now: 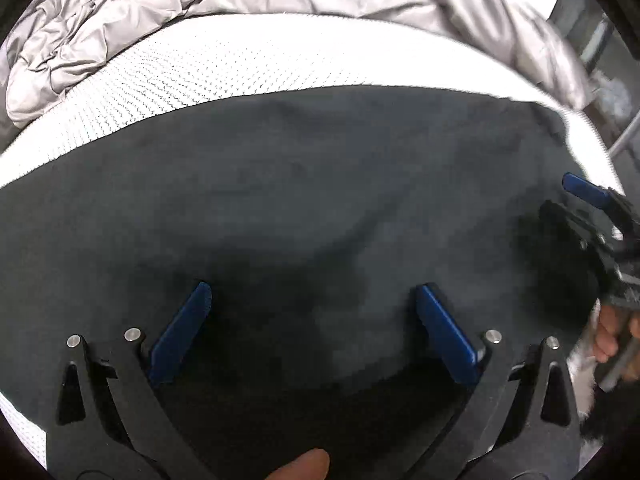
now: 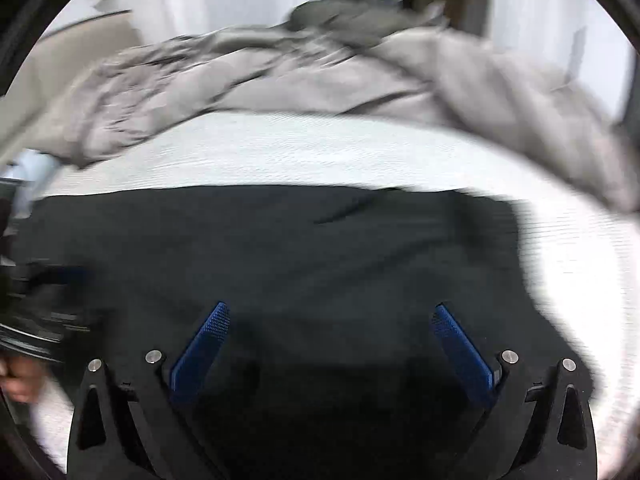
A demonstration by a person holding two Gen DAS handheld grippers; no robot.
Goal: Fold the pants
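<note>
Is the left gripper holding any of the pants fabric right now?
No, the left gripper is open, its fingers spread above the flat dark pants.

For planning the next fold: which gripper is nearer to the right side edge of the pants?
Right. The right gripper hovers over the pants near that edge; the left gripper is over their middle.
</note>
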